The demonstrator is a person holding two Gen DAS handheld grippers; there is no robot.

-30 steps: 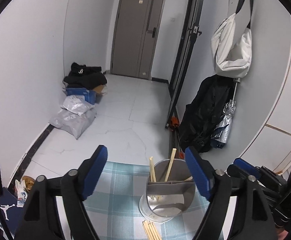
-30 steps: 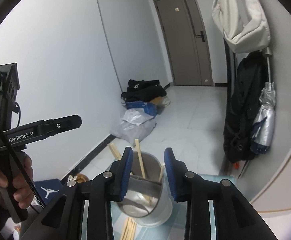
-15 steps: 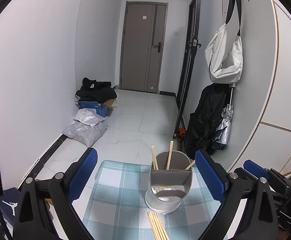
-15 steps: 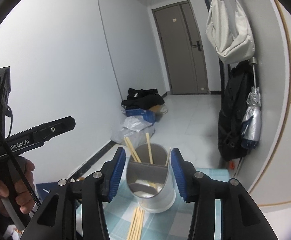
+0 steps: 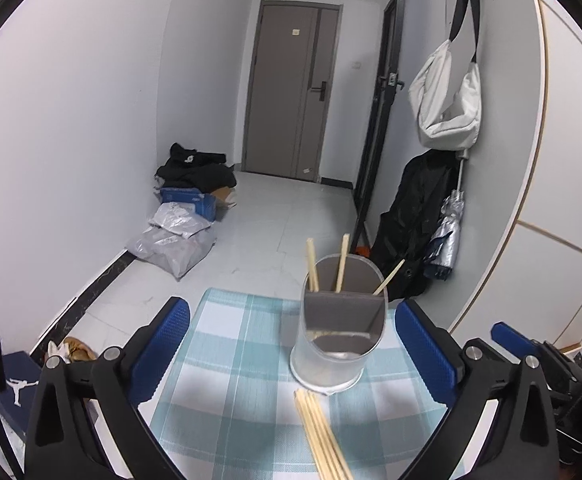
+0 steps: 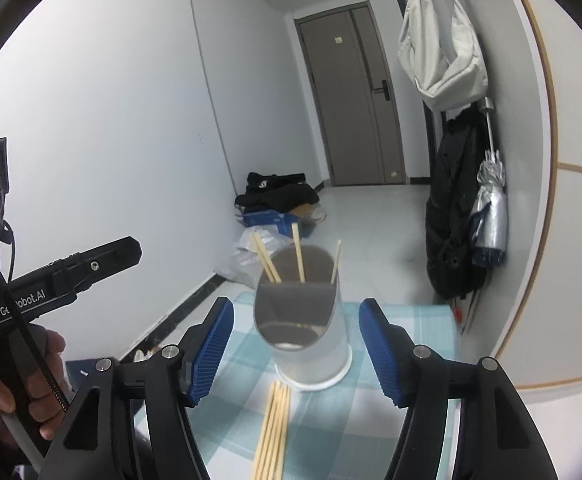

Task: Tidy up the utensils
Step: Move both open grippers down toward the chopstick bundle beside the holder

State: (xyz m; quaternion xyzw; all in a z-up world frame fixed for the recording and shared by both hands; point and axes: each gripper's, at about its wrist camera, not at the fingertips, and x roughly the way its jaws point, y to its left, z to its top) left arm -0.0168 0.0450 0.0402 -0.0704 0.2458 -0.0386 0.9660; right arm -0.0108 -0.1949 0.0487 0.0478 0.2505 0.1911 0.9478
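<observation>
Your left gripper [image 5: 291, 354] fills the lower part of the left wrist view, jaws very wide and opening, with nothing pressed between the blue pads. The clear utensil holder [image 5: 337, 336] stands upright at lower centre on the blue-checked tablecloth [image 5: 235, 344], framed between the pads but touching neither. A grey divider splits it; three chopsticks [image 5: 313, 266] lean in the far compartment, and the near one looks bare. A bundle of loose chopsticks [image 5: 323, 436] lies flat on the cloth just below the holder, running toward the bottom edge.

Your right gripper [image 6: 297, 350] sits at bottom centre of the right wrist view, jaws at a middling spread and opening, pads either side of the holder [image 6: 303, 336] without pressing it. The loose chopsticks [image 6: 273, 428] lie between the finger arms, their far ends just beside the holder's base. At the left edge, your hand [image 6: 9, 396] grips the handle of the other tool.

Judging by the layout, you are between pickups: some sticks are stowed, the bundle waits. The next move calls for dipping one tool to the cloth, closing narrowly on a stick or two near their middle, then tilting them upright over the rim. Thin sticks lying flat may roll or slip from the pads, so come down squarely.
</observation>
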